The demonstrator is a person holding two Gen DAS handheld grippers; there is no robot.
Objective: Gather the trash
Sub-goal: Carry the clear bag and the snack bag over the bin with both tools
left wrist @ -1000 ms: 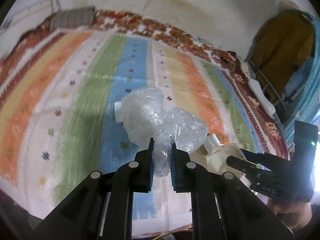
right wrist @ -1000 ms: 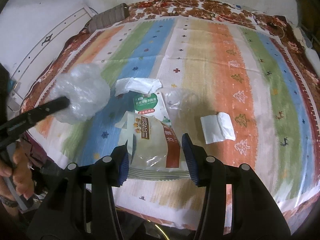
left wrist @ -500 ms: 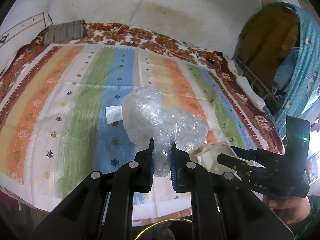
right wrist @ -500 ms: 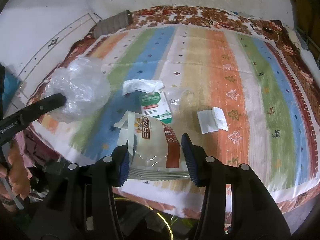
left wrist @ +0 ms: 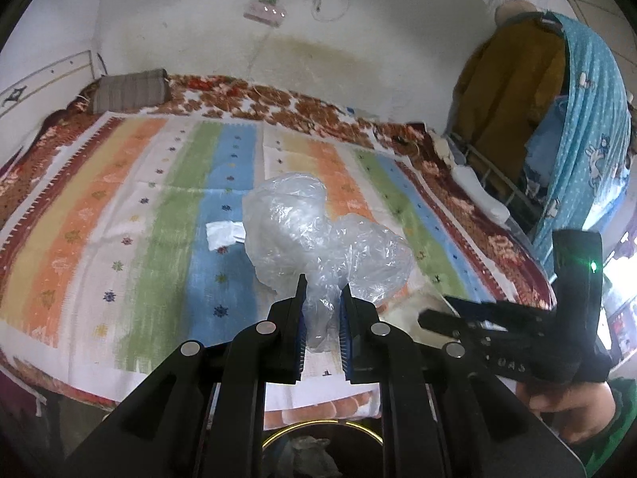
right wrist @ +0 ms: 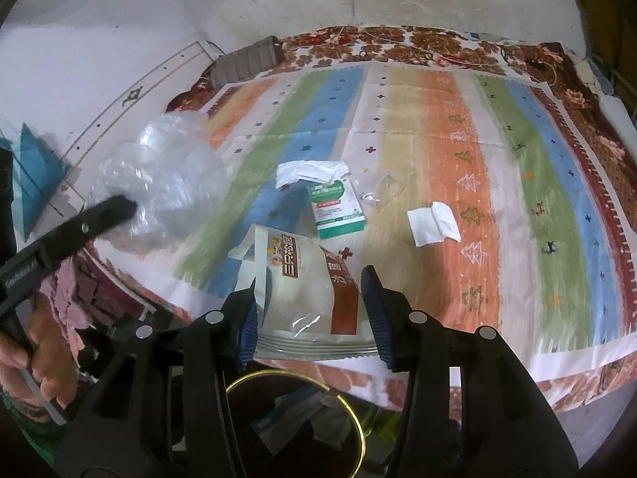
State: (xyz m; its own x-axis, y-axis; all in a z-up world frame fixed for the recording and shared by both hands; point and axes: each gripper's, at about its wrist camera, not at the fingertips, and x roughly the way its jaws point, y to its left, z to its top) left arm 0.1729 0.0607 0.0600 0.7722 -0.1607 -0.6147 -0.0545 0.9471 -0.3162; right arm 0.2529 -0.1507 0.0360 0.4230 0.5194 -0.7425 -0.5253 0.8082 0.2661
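My left gripper point(left wrist: 321, 290) is shut on a crumpled clear plastic bag point(left wrist: 318, 231), held in the air over the bed's near edge; the bag also shows at the left of the right wrist view point(right wrist: 167, 183). My right gripper point(right wrist: 308, 283) is shut on a white and red snack packet point(right wrist: 306, 298), held above a gold-rimmed trash bin point(right wrist: 354, 410). The bin also shows below the left gripper point(left wrist: 358, 428). On the striped bedspread point(right wrist: 517, 183) lie a green and white box point(right wrist: 338, 209), a crumpled white tissue point(right wrist: 308, 171), a folded white paper point(right wrist: 434, 223) and a clear wrapper point(right wrist: 384, 191).
The bed stands against a white wall, with a brown pillow point(right wrist: 247, 61) at its far corner. A blue curtain and hanging clothes point(left wrist: 573, 119) stand at the right. Cloth lies on the floor at the left point(right wrist: 79, 290).
Both grippers have pulled back from the bed and risen, each still holding its item. The trash bin has come into view below them.
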